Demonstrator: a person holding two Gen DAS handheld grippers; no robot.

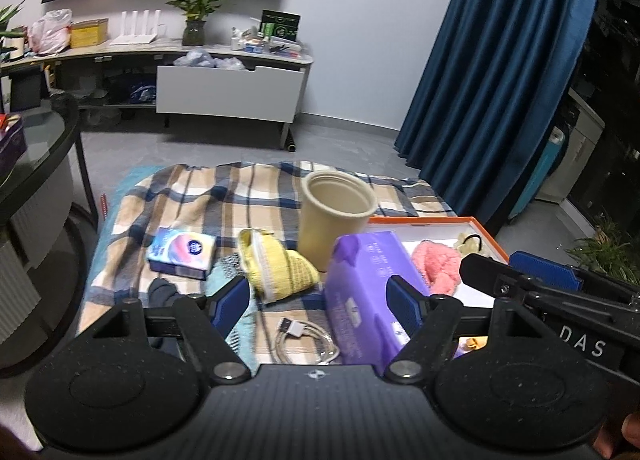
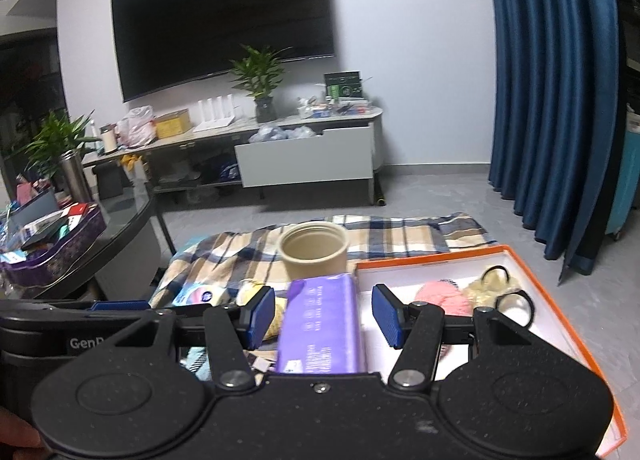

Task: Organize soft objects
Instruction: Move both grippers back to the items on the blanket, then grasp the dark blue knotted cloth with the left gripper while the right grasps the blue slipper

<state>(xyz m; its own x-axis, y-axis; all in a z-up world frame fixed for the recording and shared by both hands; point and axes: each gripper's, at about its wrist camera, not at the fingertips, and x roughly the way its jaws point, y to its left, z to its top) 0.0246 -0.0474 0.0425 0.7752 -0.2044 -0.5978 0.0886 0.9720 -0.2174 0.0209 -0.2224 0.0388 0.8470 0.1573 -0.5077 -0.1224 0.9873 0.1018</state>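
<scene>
I hold both tongs side by side, tipped down over the plaid blanket [image 1: 224,199] on the floor. My left gripper [image 1: 318,302] stands released, nothing between its blue pads; its right pad overlaps the purple tissue pack [image 1: 360,292] in view, but I can't say it touches. My right gripper [image 2: 323,314] is spread too, with the same pack [image 2: 320,324] showing in the gap below, not pinched. The pack lies with its long axis running away from me, one short end toward the beige cup [image 2: 313,250], and its near end is cut off by the gripper body. It sits just beside the orange-rimmed box [image 2: 568,300], which holds a pink fluffy piece [image 2: 444,298] and a pale scrunchie [image 2: 494,280]. Left of the pack lie a yellow knitted item [image 1: 280,264], a small blue tissue packet [image 1: 182,254] and a white cable [image 1: 304,344]. Something dark [image 1: 162,292] by my left pad is half hidden; possibly a sock.
</scene>
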